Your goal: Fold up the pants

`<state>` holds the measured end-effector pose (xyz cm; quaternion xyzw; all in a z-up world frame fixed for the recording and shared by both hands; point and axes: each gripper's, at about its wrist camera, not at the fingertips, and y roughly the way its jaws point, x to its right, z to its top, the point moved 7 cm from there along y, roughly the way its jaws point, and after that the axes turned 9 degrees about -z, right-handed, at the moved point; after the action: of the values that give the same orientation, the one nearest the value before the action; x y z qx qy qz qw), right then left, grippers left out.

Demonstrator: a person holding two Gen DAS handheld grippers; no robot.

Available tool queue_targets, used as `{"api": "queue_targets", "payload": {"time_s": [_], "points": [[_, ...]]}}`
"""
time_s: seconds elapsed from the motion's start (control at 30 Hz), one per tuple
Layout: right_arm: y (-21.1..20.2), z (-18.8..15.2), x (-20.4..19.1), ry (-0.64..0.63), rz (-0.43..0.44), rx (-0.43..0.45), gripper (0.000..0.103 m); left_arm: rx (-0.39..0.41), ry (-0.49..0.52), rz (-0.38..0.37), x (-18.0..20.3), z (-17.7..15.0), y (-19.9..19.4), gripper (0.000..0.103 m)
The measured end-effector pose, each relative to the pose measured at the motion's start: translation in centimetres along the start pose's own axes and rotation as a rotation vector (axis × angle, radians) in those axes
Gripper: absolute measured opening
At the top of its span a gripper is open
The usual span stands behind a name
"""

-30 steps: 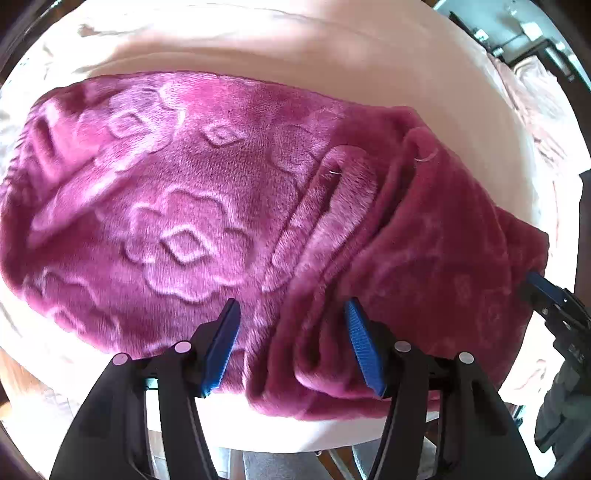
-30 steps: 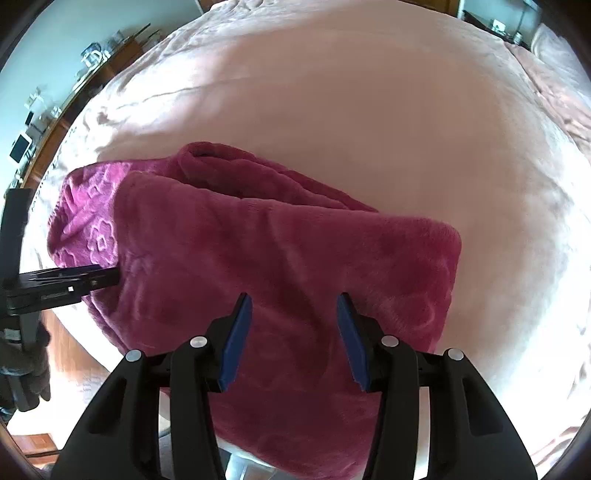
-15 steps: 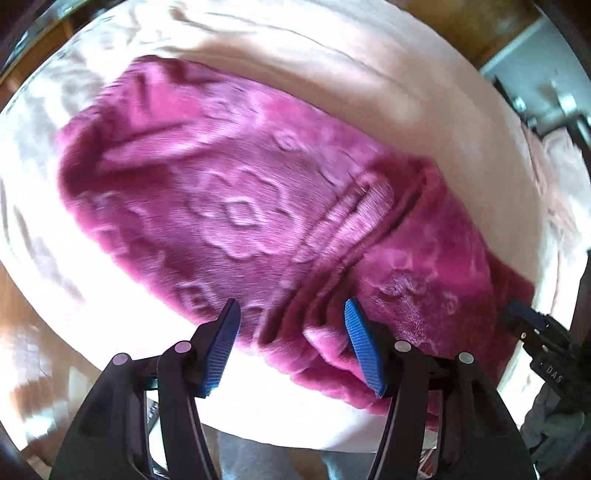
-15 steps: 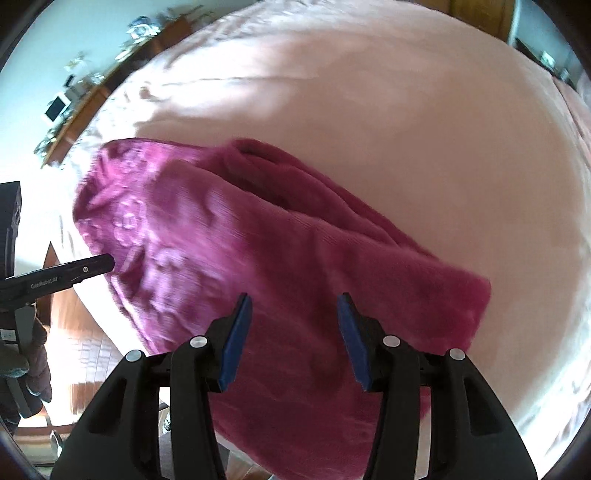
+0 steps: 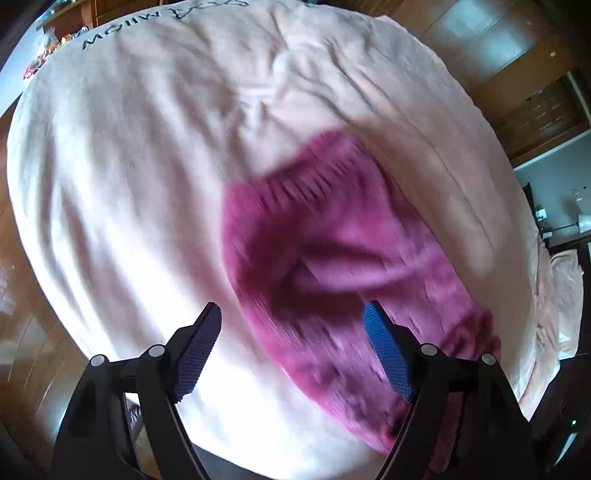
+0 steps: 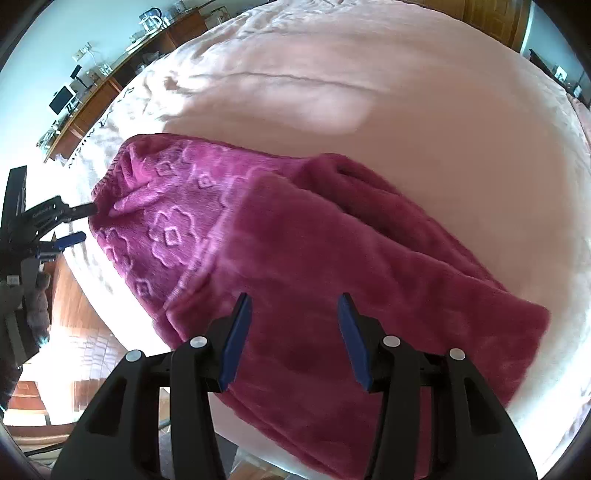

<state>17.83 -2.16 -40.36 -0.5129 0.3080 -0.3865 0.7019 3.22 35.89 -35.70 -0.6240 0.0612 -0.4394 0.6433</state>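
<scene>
Magenta fleece pants [image 6: 295,251] with an embossed flower pattern lie folded on the pink bed cover [image 6: 406,110]. Their ribbed waistband end [image 5: 314,177] points away in the blurred left wrist view. My left gripper [image 5: 291,310] hangs over that end, jaws opening, the fabric below the gap and neither pad pressing it. From the right wrist view the left gripper [image 6: 86,222] sits at the pants' left tip. My right gripper [image 6: 294,299] hovers open over the smooth folded-over layer, its pads clear of the cloth.
The bed cover [image 5: 129,184] is wrinkled and bears dark lettering [image 5: 110,33] near its far edge. Wooden floor [image 6: 85,317] shows past the bed's near-left edge. A cluttered dresser [image 6: 110,85] stands along the wall, and wooden cupboards [image 5: 517,92] stand at the right.
My left gripper has swept along the pants to the waistband end, rolled, and widened its jaws. My right gripper has shifted sideways over the folded layer, jaws unchanged.
</scene>
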Motion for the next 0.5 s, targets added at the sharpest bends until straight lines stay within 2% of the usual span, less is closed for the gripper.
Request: {"api": "queue_targets", "payload": {"time_s": [0.1,0.3,0.5], "points": [[1.1,0.9,-2.1,0.006,-0.007,-0.013,0.05,-0.014,0.022,-0.014,-1.4,2.1,1.0,0.079],[3.5,2.7,-5.4,-0.01,-0.04,-0.041,0.05,-0.056,0.033,-0.075,-2.6,4.1,4.7,0.079],[4.6,2.9,-6.2,-0.012,-0.078,-0.073,0.05,-0.112,0.021,-0.131,-3.3,4.5,8.1,0.08]]}}
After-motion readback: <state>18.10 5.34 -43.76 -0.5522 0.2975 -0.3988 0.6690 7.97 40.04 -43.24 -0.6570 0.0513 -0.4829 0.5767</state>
